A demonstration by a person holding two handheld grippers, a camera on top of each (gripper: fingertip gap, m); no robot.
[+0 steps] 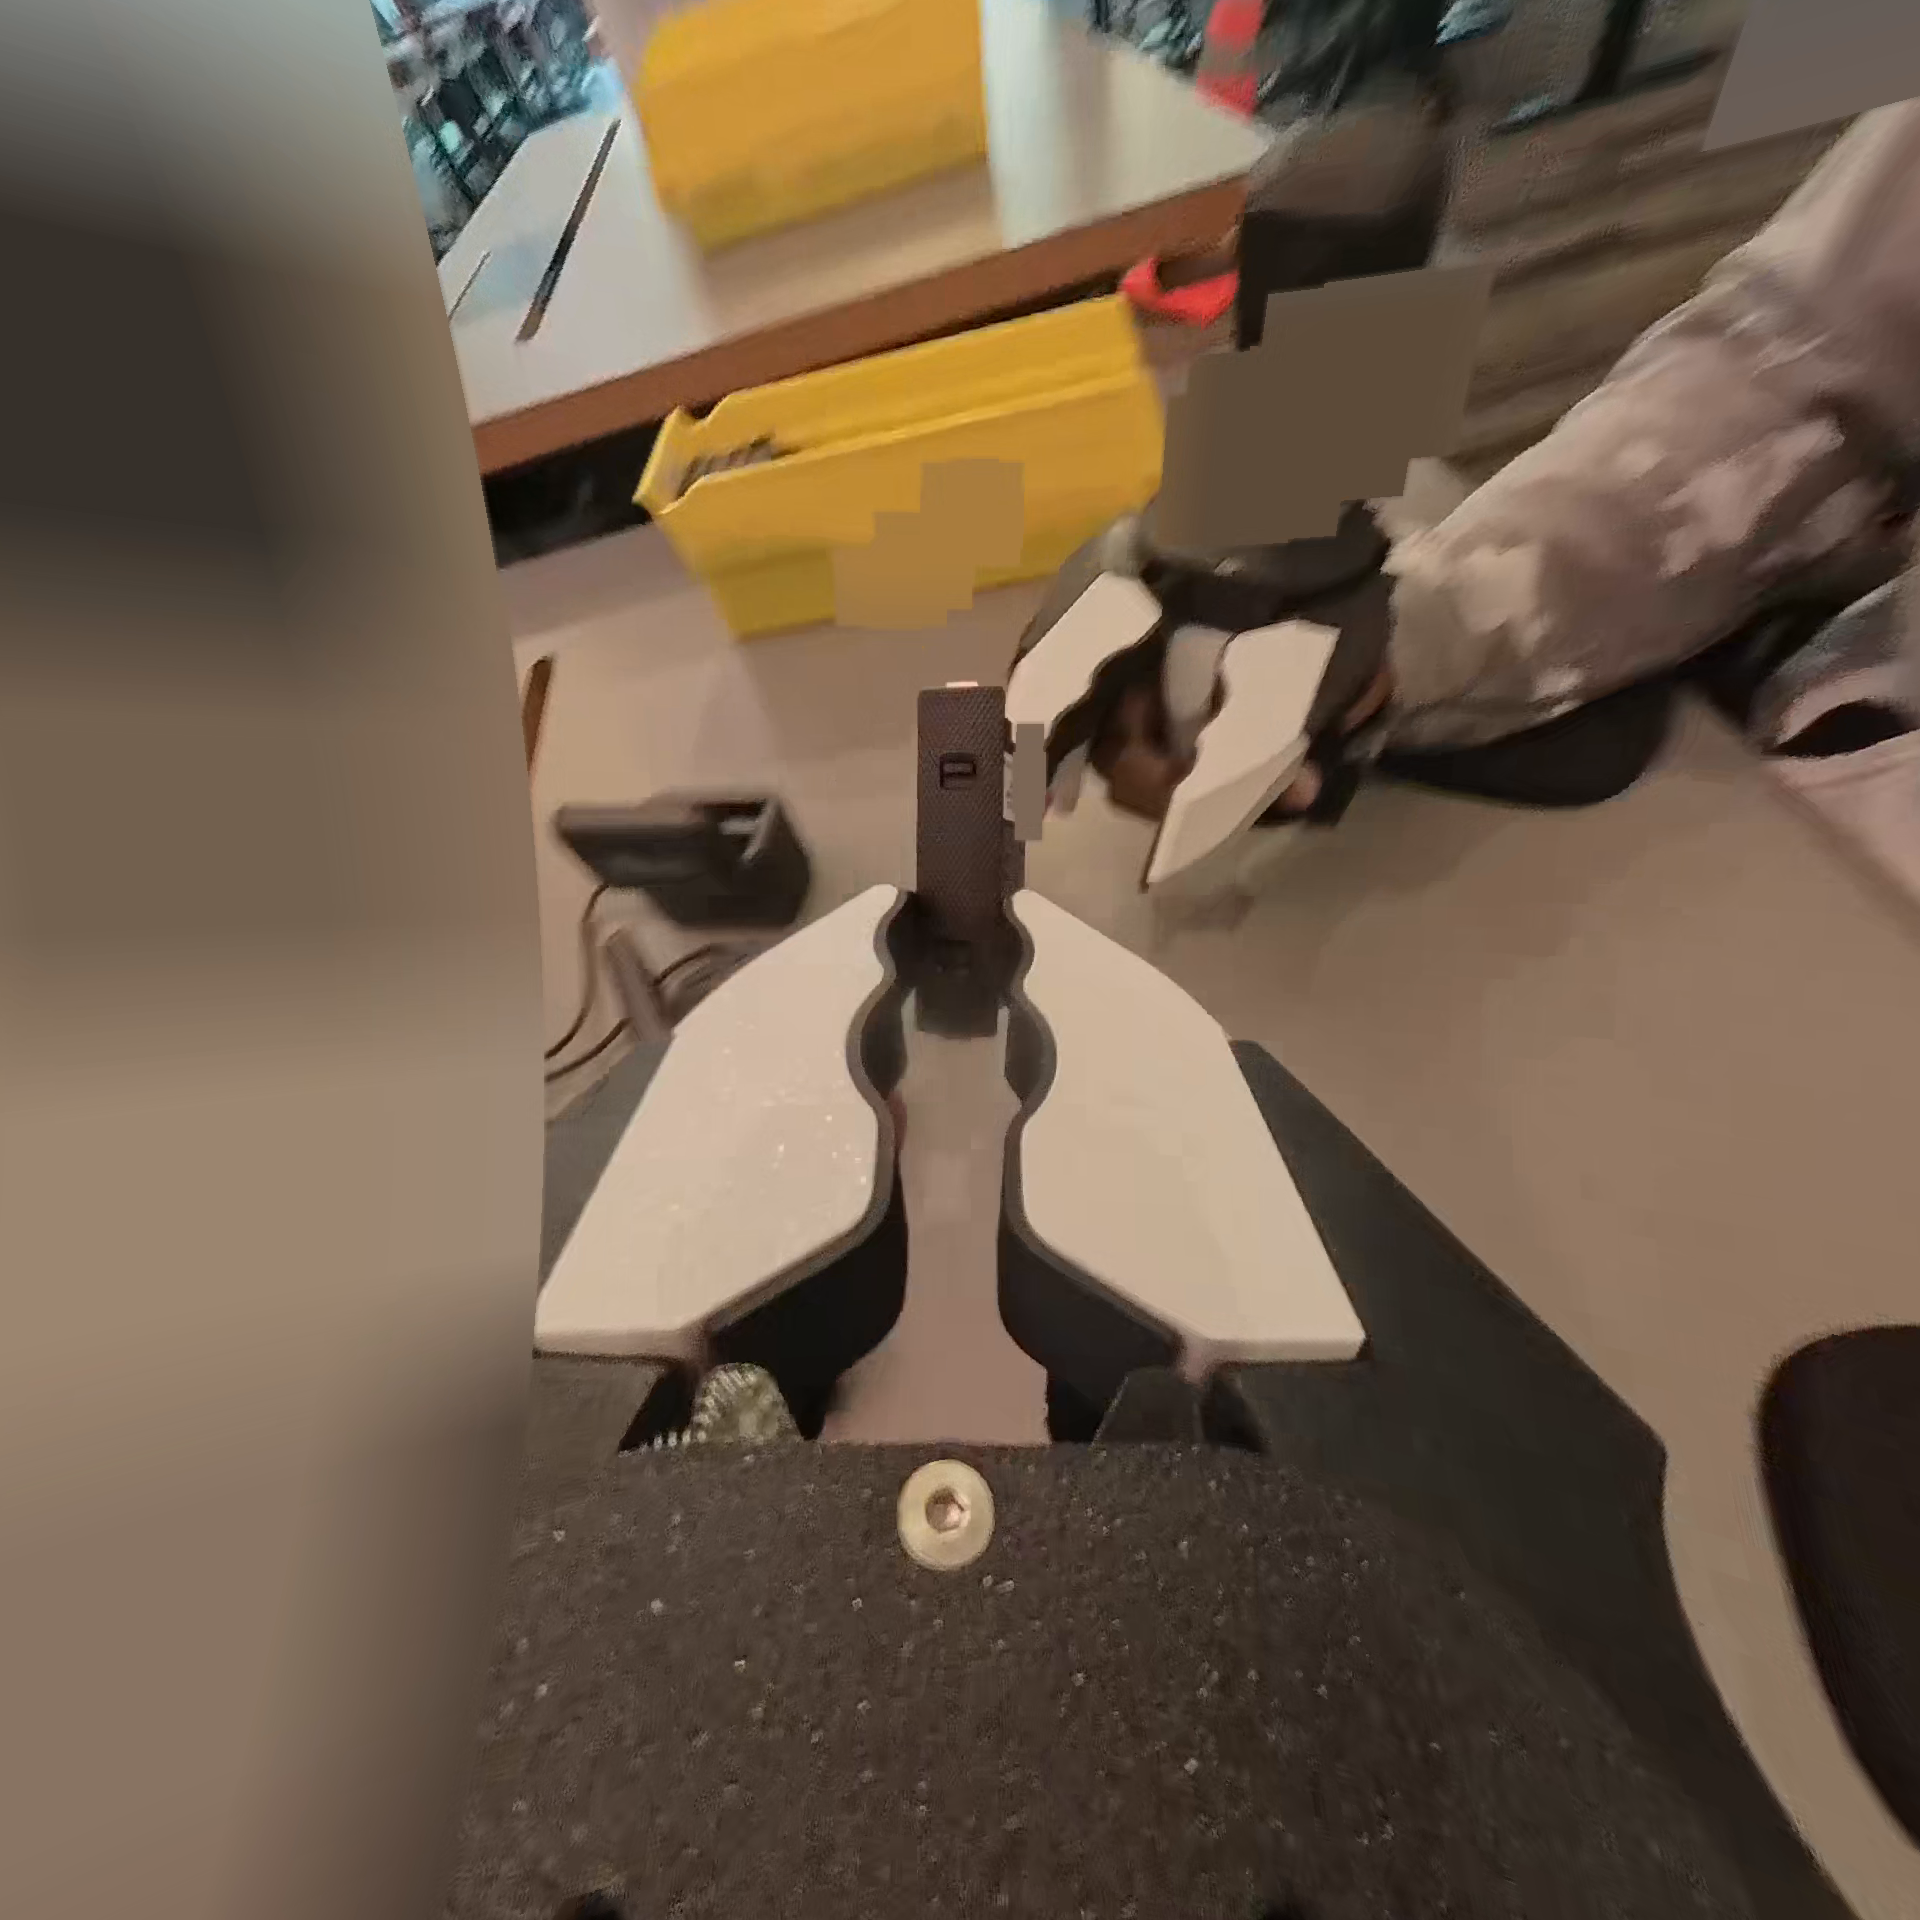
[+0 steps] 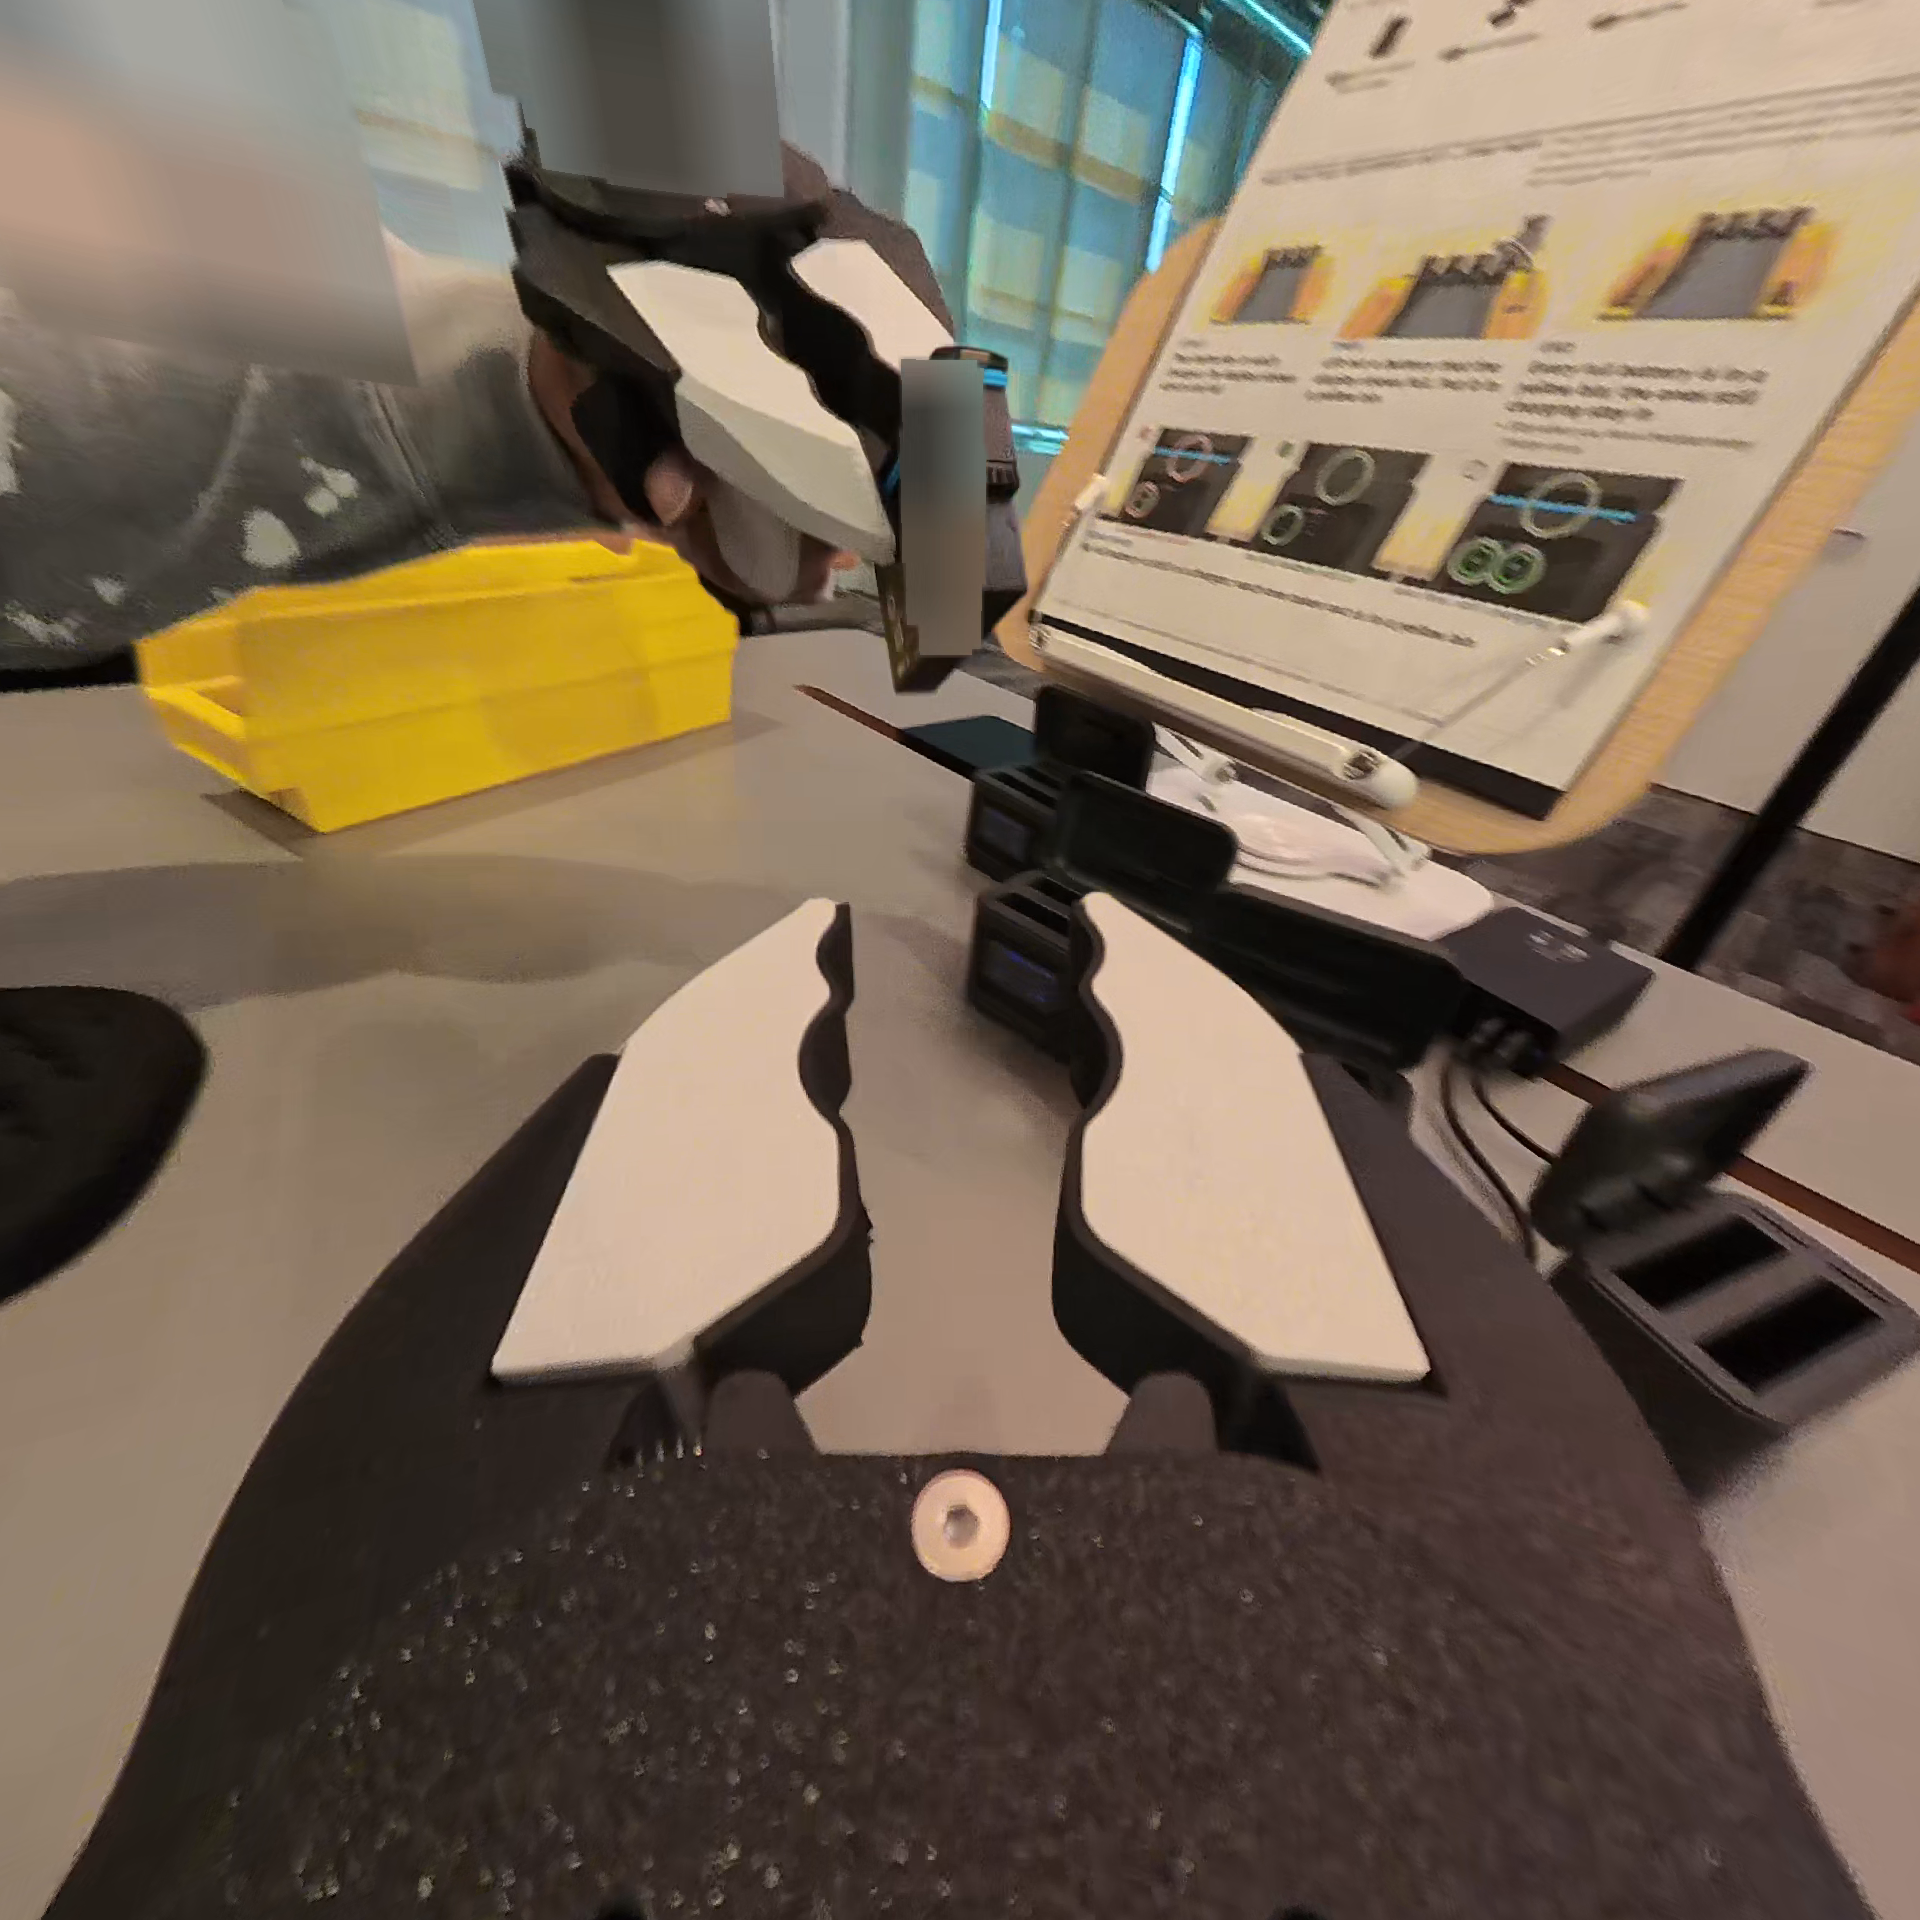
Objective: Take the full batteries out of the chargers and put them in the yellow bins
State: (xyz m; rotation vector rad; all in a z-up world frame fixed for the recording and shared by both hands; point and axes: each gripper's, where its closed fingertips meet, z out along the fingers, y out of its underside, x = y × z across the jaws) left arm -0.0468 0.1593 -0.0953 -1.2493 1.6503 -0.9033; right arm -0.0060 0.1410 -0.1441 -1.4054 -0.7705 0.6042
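Observation:
My left gripper [image 1: 956, 914] is shut on a dark textured battery [image 1: 961, 800] that sticks out past the fingertips. In the right wrist view the left gripper [image 2: 914, 436] holds this battery [image 2: 1003, 540] in the air, just right of a yellow bin [image 2: 436, 675]. That bin [image 1: 904, 468] lies ahead of the held battery in the left wrist view. My right gripper [image 2: 966, 925] is open and empty, low over the table beside a black charger [image 2: 1023, 966]. It also shows in the left wrist view [image 1: 1112, 821], to the right of the battery.
More black chargers [image 2: 1013, 821] [image 2: 1745, 1320] [image 1: 686, 852] with cables stand on the grey table [image 2: 520, 935]. A black power hub [image 2: 1548, 977] and a tilted instruction board [image 2: 1455, 416] stand at the right. A second yellow bin [image 1: 810, 114] sits on a farther table. Spacing between my two grippers at the tips: around 8 cm. Left tips and right tips are each some 15 cm from the black charger [image 2: 1023, 966].

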